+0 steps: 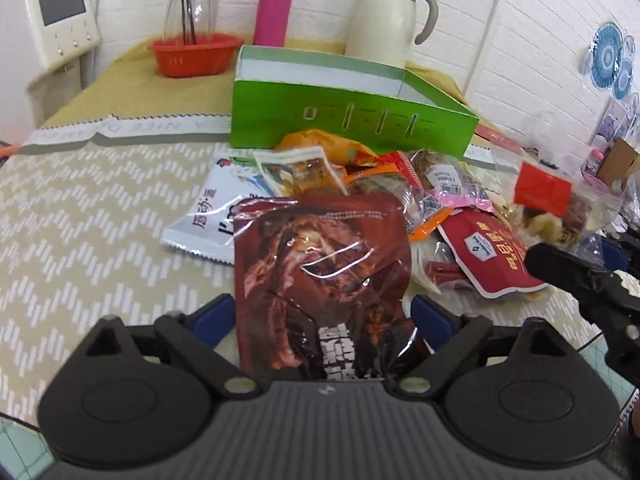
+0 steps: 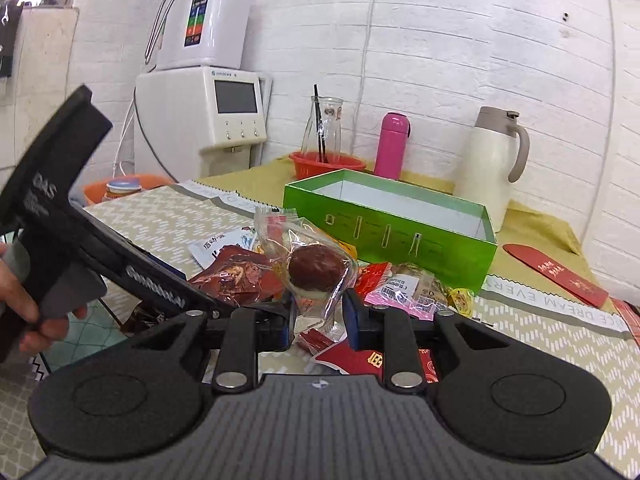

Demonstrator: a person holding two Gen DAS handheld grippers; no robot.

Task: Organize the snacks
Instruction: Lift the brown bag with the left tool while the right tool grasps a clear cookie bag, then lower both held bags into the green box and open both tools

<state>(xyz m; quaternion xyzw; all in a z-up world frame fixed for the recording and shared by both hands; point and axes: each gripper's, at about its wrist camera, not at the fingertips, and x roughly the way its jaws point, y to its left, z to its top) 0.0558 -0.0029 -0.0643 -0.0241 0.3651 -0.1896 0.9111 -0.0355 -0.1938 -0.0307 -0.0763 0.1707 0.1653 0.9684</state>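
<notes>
My left gripper (image 1: 322,316) is shut on a dark red-brown meat snack packet (image 1: 320,276) and holds it up in front of the snack pile (image 1: 400,184). My right gripper (image 2: 319,318) is shut on a clear packet with a brown-and-white round sweet (image 2: 314,270) and holds it above the pile (image 2: 400,288). The same clear packet shows in the left wrist view (image 1: 552,204), with the right gripper (image 1: 592,276) under it. An open green box (image 1: 352,108) with a white inside stands behind the pile; it also shows in the right wrist view (image 2: 392,220).
A red basket (image 1: 194,54) with a glass carafe (image 1: 192,4), a pink bottle (image 1: 274,10) and a cream thermos jug (image 1: 386,20) stand along the back wall. A red envelope (image 2: 556,274) lies right of the box. A white appliance (image 2: 220,108) stands at the left.
</notes>
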